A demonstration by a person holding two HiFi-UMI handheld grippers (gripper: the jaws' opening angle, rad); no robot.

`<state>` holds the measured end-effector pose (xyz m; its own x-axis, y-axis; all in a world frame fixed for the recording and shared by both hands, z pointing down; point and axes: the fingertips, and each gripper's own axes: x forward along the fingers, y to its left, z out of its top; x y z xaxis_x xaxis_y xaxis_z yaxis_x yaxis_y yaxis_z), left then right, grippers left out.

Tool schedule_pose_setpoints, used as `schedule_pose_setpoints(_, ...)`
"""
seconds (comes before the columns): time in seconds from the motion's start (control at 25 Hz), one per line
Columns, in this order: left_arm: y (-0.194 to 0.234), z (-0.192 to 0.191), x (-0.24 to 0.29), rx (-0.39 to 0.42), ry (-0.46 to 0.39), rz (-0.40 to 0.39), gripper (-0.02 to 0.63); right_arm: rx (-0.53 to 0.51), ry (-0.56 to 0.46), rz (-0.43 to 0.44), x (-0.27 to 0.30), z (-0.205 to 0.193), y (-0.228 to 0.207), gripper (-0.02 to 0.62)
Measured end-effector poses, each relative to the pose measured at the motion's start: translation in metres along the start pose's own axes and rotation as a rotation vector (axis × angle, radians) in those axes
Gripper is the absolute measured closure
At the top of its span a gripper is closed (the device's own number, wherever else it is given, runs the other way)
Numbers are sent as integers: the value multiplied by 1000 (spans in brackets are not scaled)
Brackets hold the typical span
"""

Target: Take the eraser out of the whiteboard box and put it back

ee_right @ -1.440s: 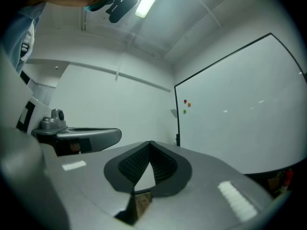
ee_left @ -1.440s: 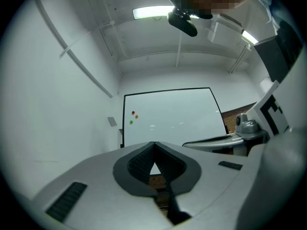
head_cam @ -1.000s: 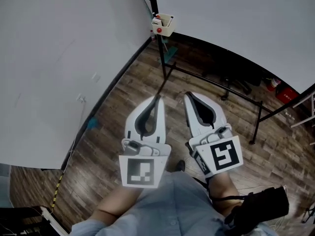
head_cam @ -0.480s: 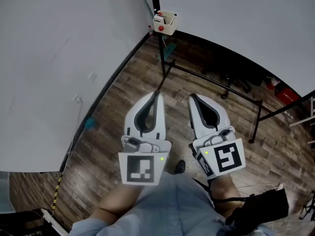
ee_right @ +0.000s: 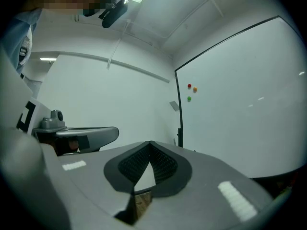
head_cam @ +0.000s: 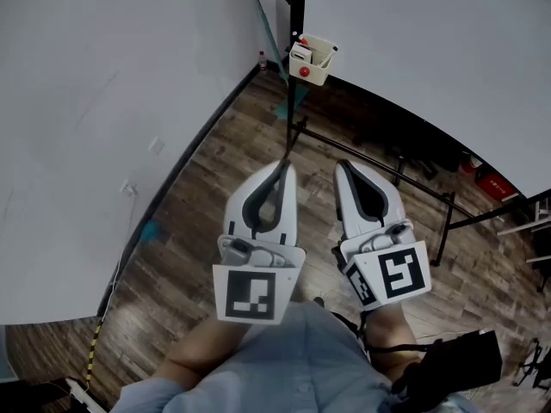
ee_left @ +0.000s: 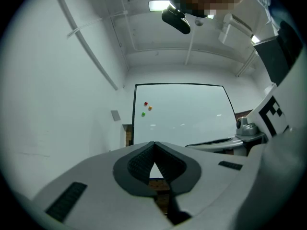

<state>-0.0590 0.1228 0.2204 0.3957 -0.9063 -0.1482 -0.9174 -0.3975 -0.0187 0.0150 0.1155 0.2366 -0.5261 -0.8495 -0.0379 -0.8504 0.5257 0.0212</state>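
A cream whiteboard box (head_cam: pixel 313 58) hangs at the left edge of the whiteboard (head_cam: pixel 413 24), far ahead in the head view. A small white eraser (head_cam: pixel 300 54) with a red mark sits in its left end, next to pens. My left gripper (head_cam: pixel 284 167) and right gripper (head_cam: pixel 343 166) are held side by side, well short of the box, both shut with nothing between the tips. In the left gripper view the whiteboard (ee_left: pixel 182 111) stands ahead with three small coloured magnets (ee_left: pixel 146 108). The same magnets (ee_right: pixel 190 91) show in the right gripper view.
A white wall (head_cam: pixel 103 101) runs along the left. The whiteboard's black stand (head_cam: pixel 379 157) with floor bars crosses the wooden floor (head_cam: pixel 198 222) ahead of the grippers. Red objects (head_cam: pixel 491 183) lie on the floor at right.
Both grippers moved forward toward the whiteboard, still shut. The box now sits a little further right and lower in the head view.
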Motion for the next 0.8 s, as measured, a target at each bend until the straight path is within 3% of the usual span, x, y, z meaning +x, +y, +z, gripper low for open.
schedule_pose_setpoints(0.36, 56, -11, 29, -39, 9, -38, 601, -44, 5, -67, 59, 8, -1, 594)
schedule_pose_setpoints(0.8, 67, -33, 74, -36, 31, -80, 601, -48, 3, -120, 93, 0, -39, 594)
